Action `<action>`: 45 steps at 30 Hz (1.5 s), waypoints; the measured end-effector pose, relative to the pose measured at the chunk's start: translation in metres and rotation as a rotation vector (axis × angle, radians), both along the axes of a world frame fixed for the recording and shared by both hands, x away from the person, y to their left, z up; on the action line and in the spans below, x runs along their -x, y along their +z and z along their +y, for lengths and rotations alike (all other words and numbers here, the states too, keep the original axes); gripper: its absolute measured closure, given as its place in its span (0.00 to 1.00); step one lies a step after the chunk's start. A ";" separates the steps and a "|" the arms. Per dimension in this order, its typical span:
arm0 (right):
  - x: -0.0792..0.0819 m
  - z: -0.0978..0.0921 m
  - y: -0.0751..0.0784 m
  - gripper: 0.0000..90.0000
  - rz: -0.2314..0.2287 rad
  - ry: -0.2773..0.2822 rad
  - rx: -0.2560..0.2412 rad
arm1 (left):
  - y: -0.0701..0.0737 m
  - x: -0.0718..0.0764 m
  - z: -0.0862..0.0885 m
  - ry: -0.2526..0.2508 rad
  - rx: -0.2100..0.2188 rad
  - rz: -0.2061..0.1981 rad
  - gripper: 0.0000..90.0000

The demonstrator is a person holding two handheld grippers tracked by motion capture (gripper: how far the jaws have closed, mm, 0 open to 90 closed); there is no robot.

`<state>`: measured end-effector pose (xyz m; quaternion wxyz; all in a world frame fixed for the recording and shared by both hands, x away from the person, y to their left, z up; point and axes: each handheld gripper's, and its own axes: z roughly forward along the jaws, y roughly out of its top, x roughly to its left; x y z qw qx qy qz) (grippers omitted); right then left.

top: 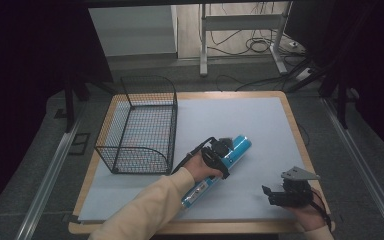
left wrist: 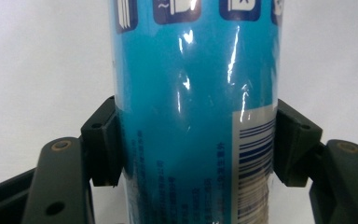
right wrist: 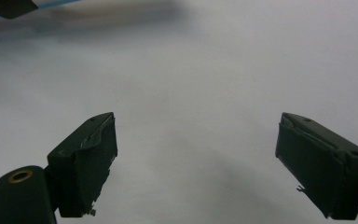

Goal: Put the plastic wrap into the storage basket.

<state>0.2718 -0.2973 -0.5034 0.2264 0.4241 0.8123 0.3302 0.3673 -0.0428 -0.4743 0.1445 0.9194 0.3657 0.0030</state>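
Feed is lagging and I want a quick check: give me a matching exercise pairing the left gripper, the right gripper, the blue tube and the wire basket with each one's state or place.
Column one:
1. left gripper
2. right gripper
3. blue cylindrical plastic tube
4. black wire-mesh basket

Column two:
A. holds nothing inside, at the table's left
B. fingers apart over bare white surface
C. lying slantwise mid-table
D. fingers closed on the tube's sides

Pairs: 1-D, 2-B, 3-C, 4-A

The tube was bright blue with dark-blue icon squares, white print and a barcode panel. Both grippers were black. The wire basket was black mesh; the table pale grey, edged in light wood.
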 end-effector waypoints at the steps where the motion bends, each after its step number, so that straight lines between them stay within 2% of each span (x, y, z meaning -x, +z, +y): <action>1: 0.000 0.000 0.000 0.14 0.000 -0.001 0.000 | 0.001 0.000 0.000 0.000 -0.002 0.004 0.35; 7: 0.000 0.000 0.000 0.14 0.001 0.001 -0.001 | 0.009 -0.001 -0.003 -0.028 -0.023 0.011 0.35; 12: -0.001 -0.001 0.000 0.15 0.003 -0.002 -0.007 | 0.021 -0.005 -0.004 -0.044 -0.034 -0.015 0.35; 23: -0.001 0.000 -0.001 0.15 0.005 0.001 -0.007 | 0.040 -0.011 -0.008 -0.067 -0.034 -0.021 0.35; 35: -0.001 -0.001 0.000 0.15 0.004 0.001 -0.009 | 0.060 -0.020 -0.004 -0.069 -0.041 -0.045 0.35; 38: -0.001 -0.001 -0.001 0.15 0.006 0.000 -0.010 | 0.063 -0.026 -0.003 -0.076 -0.043 -0.027 0.35; 45: -0.001 0.000 0.000 0.15 0.007 0.001 -0.012 | 0.071 -0.036 -0.002 -0.067 -0.069 -0.042 0.35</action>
